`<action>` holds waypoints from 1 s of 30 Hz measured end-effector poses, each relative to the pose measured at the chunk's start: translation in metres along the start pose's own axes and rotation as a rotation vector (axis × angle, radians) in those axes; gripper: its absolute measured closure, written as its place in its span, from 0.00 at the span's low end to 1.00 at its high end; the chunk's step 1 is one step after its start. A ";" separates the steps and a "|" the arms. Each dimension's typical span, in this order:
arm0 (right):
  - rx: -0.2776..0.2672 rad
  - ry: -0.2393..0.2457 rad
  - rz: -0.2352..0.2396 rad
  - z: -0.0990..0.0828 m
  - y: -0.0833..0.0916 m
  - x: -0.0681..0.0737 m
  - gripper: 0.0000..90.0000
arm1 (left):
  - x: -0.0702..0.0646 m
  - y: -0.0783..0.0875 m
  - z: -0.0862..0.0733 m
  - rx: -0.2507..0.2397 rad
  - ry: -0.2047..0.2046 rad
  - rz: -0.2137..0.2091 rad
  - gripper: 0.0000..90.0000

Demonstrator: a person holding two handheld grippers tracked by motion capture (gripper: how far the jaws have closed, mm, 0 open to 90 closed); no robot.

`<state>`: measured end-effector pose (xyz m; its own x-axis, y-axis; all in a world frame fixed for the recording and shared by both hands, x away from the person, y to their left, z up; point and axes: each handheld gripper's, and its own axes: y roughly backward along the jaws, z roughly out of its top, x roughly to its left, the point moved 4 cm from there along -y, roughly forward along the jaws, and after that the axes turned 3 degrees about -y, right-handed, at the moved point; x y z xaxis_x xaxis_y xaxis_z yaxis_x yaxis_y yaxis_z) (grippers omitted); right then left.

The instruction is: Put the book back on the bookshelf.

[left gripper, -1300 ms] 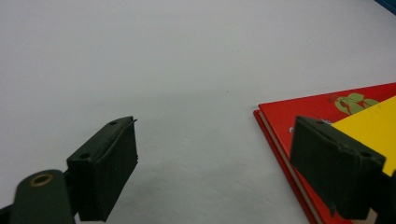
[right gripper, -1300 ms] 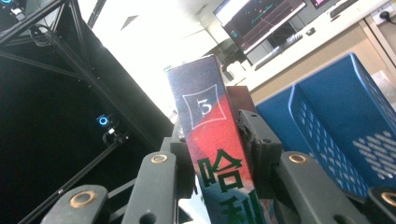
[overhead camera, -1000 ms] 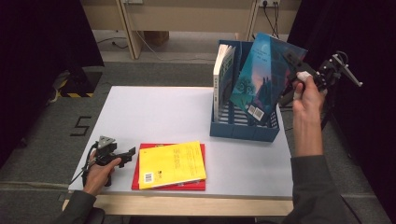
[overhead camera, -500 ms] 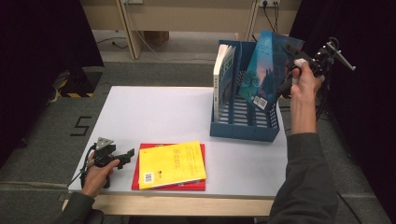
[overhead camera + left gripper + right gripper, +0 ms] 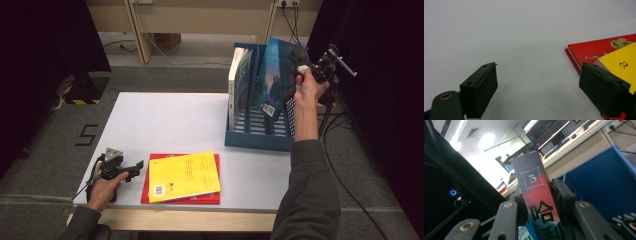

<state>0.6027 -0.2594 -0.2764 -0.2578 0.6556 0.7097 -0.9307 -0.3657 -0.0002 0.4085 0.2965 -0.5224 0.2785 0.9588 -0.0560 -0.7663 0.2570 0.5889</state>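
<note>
High view: right gripper (image 5: 300, 75) clamps glossy blue book (image 5: 272, 75), tilted in slatted blue plastic rack (image 5: 255, 131); left gripper (image 5: 131, 169) rests beside flat yellow book (image 5: 184, 176)
Left gripper view: matte jaws wide apart over table (image 5: 524, 37)
Right gripper view: pads pinch the book's spine

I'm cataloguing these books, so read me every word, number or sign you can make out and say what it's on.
"5": in a diamond on the blue book's spine, clamped in the right tongs.
"哈利": green characters lower on that spine, cut off.
"5": black mark on the floor.
"3": yellow book, seemingly upside down.
Barcodes on the yellow and blue books: too small to read.
</note>
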 end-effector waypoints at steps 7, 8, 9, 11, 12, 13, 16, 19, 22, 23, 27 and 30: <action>0.017 0.017 -0.019 -0.019 0.002 -0.010 0.73 | -0.002 -0.001 0.000 0.009 -0.008 -0.004 0.16; 0.031 0.022 -0.029 -0.023 0.002 -0.011 0.72 | -0.002 -0.001 0.000 0.009 -0.008 -0.004 0.16; 0.044 0.025 -0.040 -0.027 0.001 -0.012 0.73 | -0.002 -0.001 0.000 0.010 -0.009 -0.005 0.16; 0.066 0.009 -0.055 -0.035 0.000 -0.017 0.74 | -0.002 0.000 0.000 0.003 -0.005 -0.006 0.16; 0.087 0.016 -0.056 -0.041 -0.001 -0.020 0.74 | -0.002 0.000 0.000 0.003 -0.005 -0.006 0.16; 0.080 0.018 -0.044 -0.045 -0.002 -0.020 0.74 | -0.002 0.000 0.000 0.003 -0.005 -0.006 0.16; 0.111 0.011 -0.020 -0.049 -0.006 -0.013 0.71 | -0.001 0.000 0.000 0.006 -0.003 -0.007 0.16; 0.127 0.058 -0.023 -0.054 -0.008 -0.008 0.70 | -0.002 0.001 0.000 0.004 -0.002 -0.010 0.16; 0.141 0.047 -0.017 -0.055 -0.007 -0.007 0.68 | -0.002 0.001 -0.001 0.005 -0.005 -0.012 0.16; 0.157 0.059 -0.014 -0.056 -0.005 -0.007 0.68 | -0.003 0.001 -0.001 0.004 -0.007 -0.013 0.16; 0.179 0.070 -0.013 -0.058 0.002 -0.008 0.68 | -0.003 0.001 -0.001 0.007 -0.010 -0.011 0.16; 0.201 0.075 -0.008 -0.057 0.009 -0.012 0.68 | -0.003 0.001 -0.001 0.008 -0.011 -0.011 0.16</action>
<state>0.5827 -0.2325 -0.3253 -0.2765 0.7033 0.6550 -0.8640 -0.4803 0.1510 0.4063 0.2937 -0.5225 0.2931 0.9546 -0.0533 -0.7584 0.2661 0.5950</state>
